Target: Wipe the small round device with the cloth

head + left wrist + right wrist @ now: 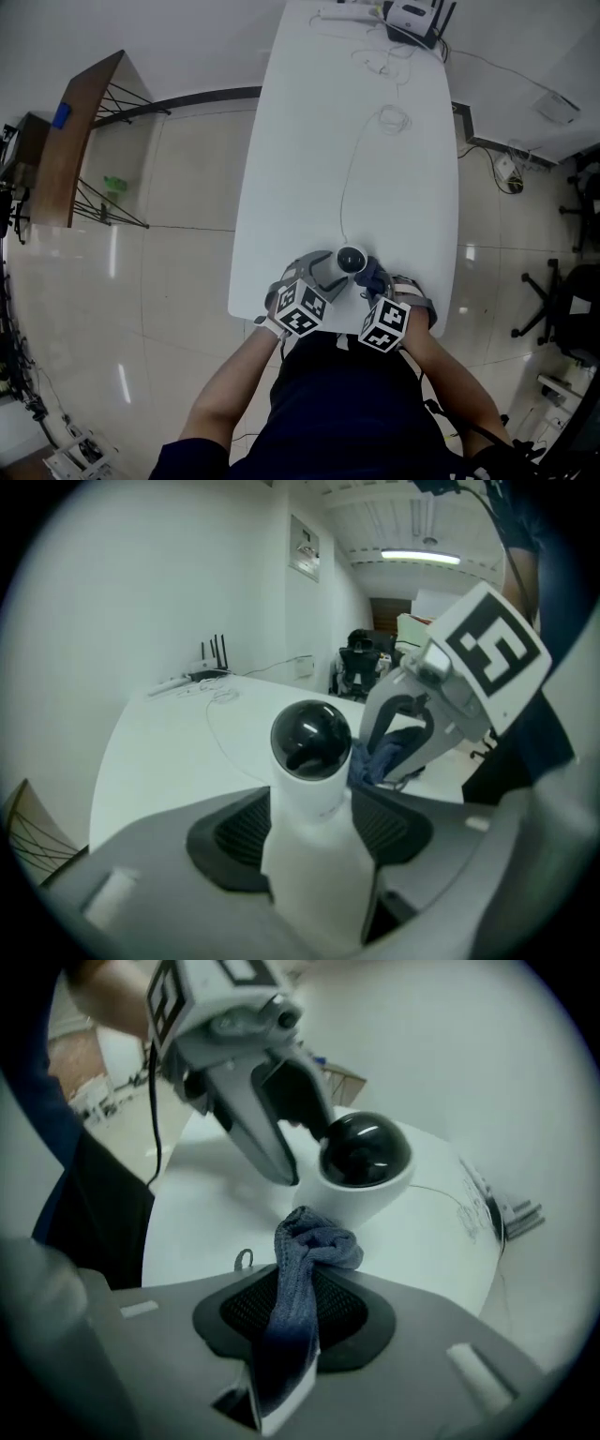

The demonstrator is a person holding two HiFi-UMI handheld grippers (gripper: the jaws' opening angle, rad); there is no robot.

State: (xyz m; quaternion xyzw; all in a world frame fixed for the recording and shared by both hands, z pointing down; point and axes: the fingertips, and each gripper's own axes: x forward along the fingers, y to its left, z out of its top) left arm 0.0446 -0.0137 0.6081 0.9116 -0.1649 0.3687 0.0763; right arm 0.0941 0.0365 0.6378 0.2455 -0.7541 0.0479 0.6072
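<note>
The small round device [352,260] is a white camera with a black dome, held over the near end of the white table [309,169]. My left gripper [330,274] is shut on its white body [314,836], with the black dome [310,738] sticking out past the jaws. My right gripper [377,281] is shut on a bunched blue cloth [298,1288]. The cloth's wad [380,758] sits right beside the device's white shell [361,1190], just below the dome [364,1150]; contact cannot be told.
A thin white cable [349,178] runs from the device up the table to a router [412,19] and power strip at the far end. A wooden shelf [70,150] stands on the tiled floor at left. Office chairs [562,300] stand at right.
</note>
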